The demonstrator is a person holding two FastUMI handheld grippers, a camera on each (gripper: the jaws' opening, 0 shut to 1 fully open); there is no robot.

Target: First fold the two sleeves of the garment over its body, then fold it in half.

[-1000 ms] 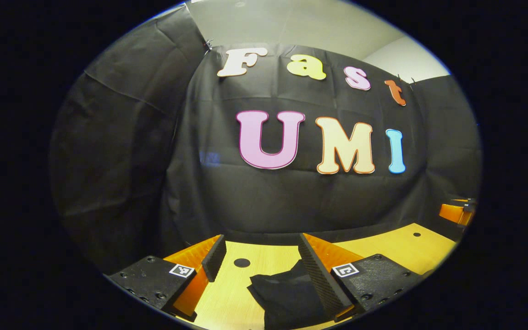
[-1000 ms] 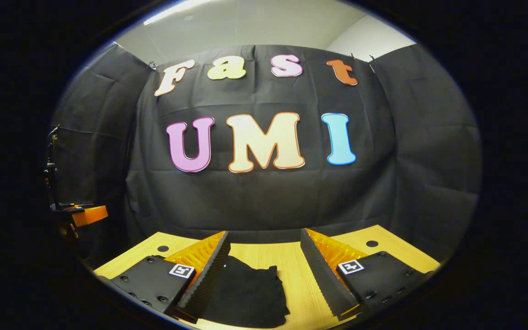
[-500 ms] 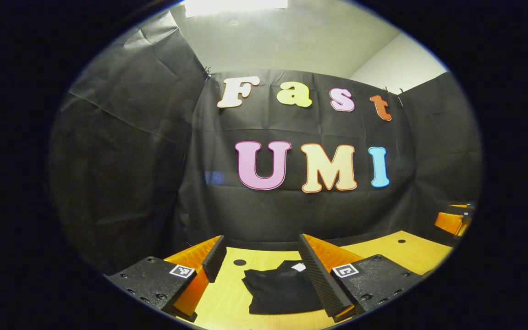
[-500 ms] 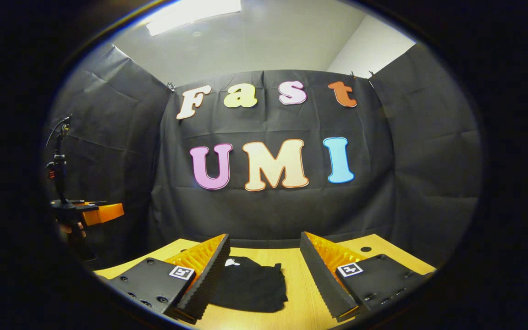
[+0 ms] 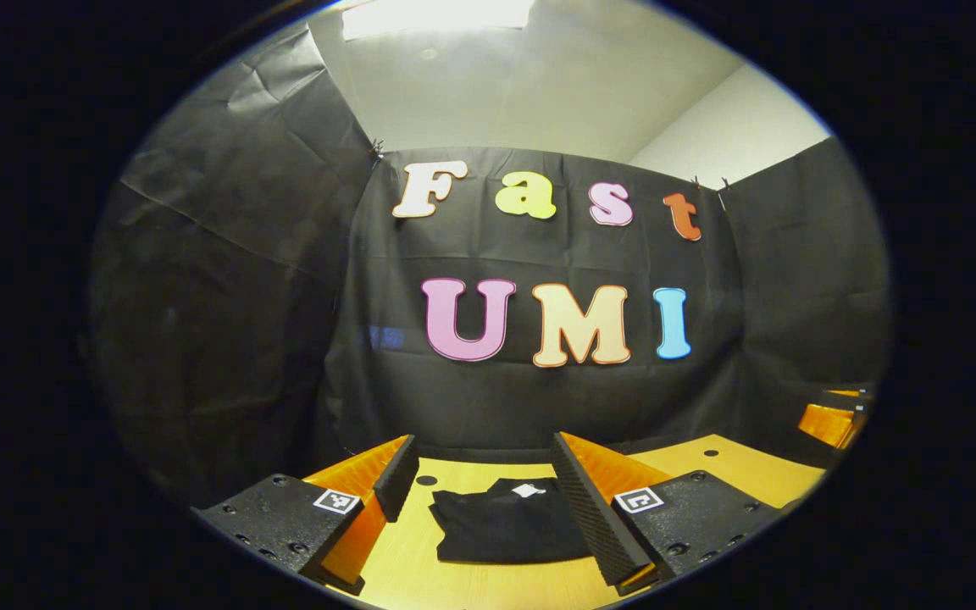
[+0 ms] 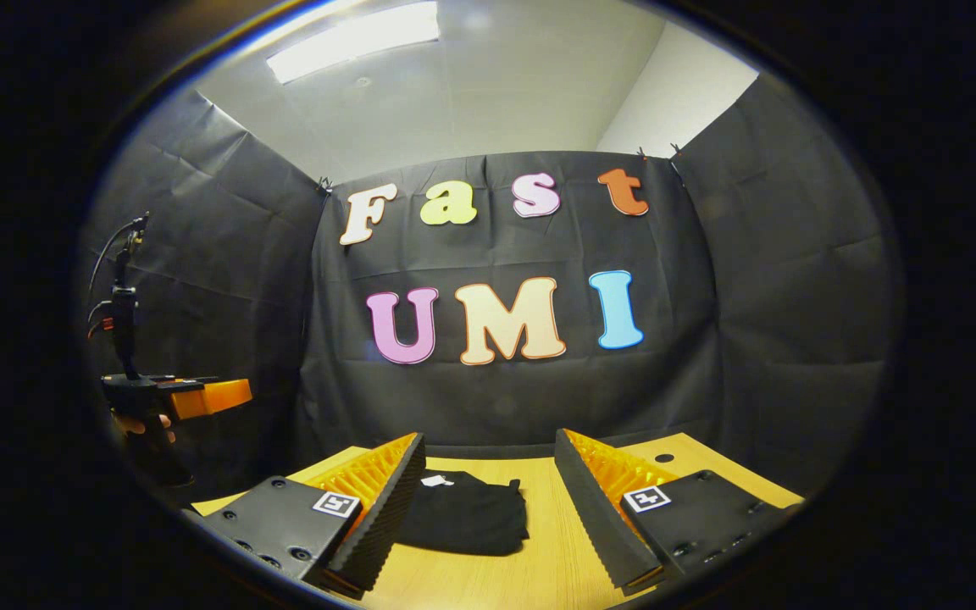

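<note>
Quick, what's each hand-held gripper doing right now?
Left hand-held gripper: open, holding nothing.
Right hand-held gripper: open, holding nothing; the garment lies on the table.

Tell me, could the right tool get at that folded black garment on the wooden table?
Probably yes: the right tool is open, holds nothing, and the folded black garment lies uncovered on the wooden table just ahead, nothing between them.

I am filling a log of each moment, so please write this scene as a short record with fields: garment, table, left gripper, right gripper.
garment: black garment lying folded in a compact bundle on the table, a small white tag at its far edge
table: light wooden table with round holes
left gripper: left gripper open, above the table, holding nothing
right gripper: right gripper open, holding nothing
</note>
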